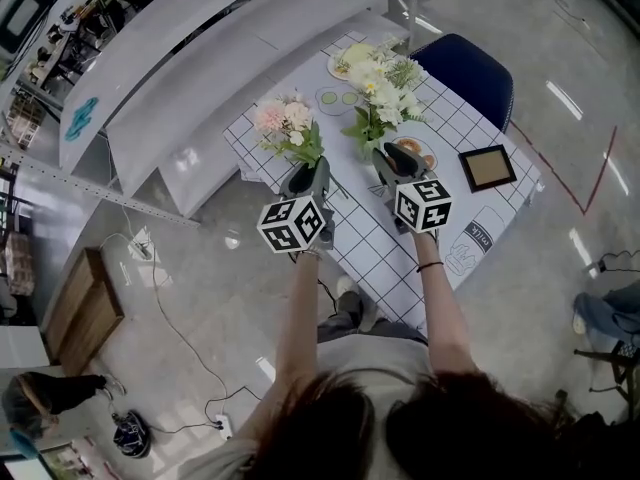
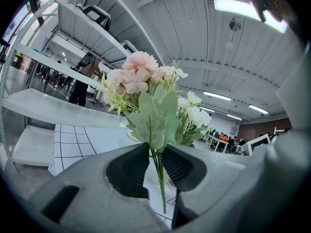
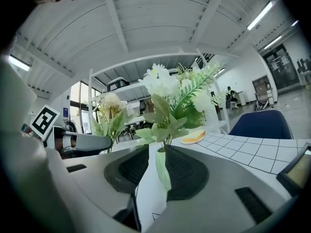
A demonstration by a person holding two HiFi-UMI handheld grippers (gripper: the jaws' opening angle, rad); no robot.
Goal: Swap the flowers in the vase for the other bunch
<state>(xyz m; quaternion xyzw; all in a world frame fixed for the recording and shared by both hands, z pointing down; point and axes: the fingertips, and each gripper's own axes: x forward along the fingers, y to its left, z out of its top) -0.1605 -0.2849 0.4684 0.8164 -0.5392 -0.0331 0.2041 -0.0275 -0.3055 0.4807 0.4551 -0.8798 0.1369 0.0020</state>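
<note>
Grid-patterned desk (image 1: 370, 243).
Left hand-held gripper (image 2: 155, 152): clamped on stems of pink bunch (image 2: 138, 76), held clear of desk.
Right hand-held gripper (image 3: 158, 149): jaws parted around vase (image 3: 162, 171) on desk, apparently unclamped; white bunch (image 3: 167, 89) seated in vase.

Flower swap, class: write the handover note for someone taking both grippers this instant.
Left gripper: shut on the stems of the pink bunch, held in the air.
Right gripper: open, jaws astride the vase, not gripping.
The white bunch stands in the vase.
Done: pink bunch in hand.
Left: likely remove white, insert pink; which bunch started there is unclear.
</note>
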